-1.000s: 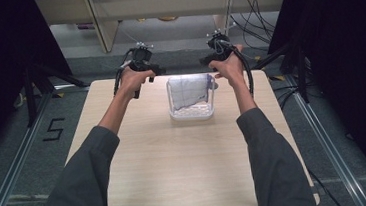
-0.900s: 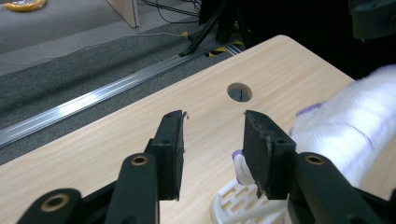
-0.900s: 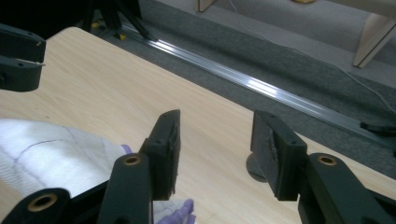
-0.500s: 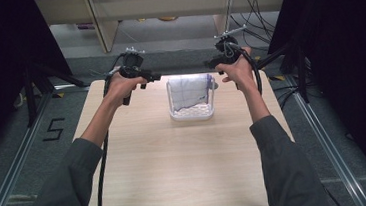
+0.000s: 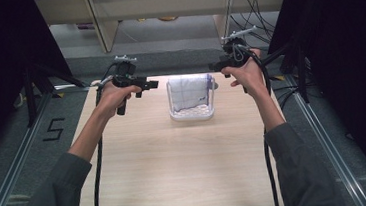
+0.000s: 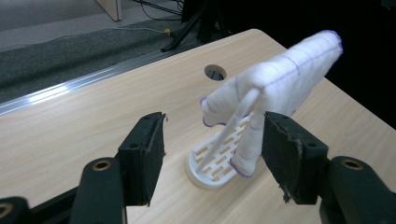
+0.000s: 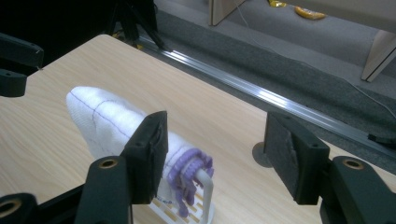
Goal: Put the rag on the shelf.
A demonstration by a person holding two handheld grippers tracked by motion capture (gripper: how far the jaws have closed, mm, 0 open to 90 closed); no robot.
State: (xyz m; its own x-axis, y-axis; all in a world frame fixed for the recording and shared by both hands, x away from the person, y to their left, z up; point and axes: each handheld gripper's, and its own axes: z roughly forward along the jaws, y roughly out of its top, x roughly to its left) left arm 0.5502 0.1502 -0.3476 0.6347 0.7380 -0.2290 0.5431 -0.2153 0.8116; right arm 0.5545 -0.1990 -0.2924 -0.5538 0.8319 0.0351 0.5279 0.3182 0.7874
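Observation:
A white cloth (image 5: 189, 91) with a purple hem hangs over a white slotted rack (image 5: 192, 113) at the back middle of the table. My left gripper (image 5: 152, 84) hovers just left of it, pointing toward it. Its jaws have just been opening and stand open (image 6: 215, 154), with the cloth (image 6: 275, 84) and the rack's base (image 6: 212, 165) a little beyond the pads, untouched. My right gripper (image 5: 214, 66) hovers just right of the rack. Its jaws have just been opening too and stand open (image 7: 217, 154). The cloth (image 7: 105, 119) and its bunched purple hem (image 7: 187, 179) lie behind the left jaw.
The wooden table (image 5: 176, 159) has a round cable hole (image 6: 215, 72) near its far edge. A metal rail (image 7: 280, 100) runs on the floor behind it. Dark stands and cables flank both sides. Wooden shelf legs (image 5: 99, 25) stand at the back.
Both grippers were at the cloth's top corners. They have drawn apart, left going left and right going right, with jaws wider. The cloth stays draped on the rack.

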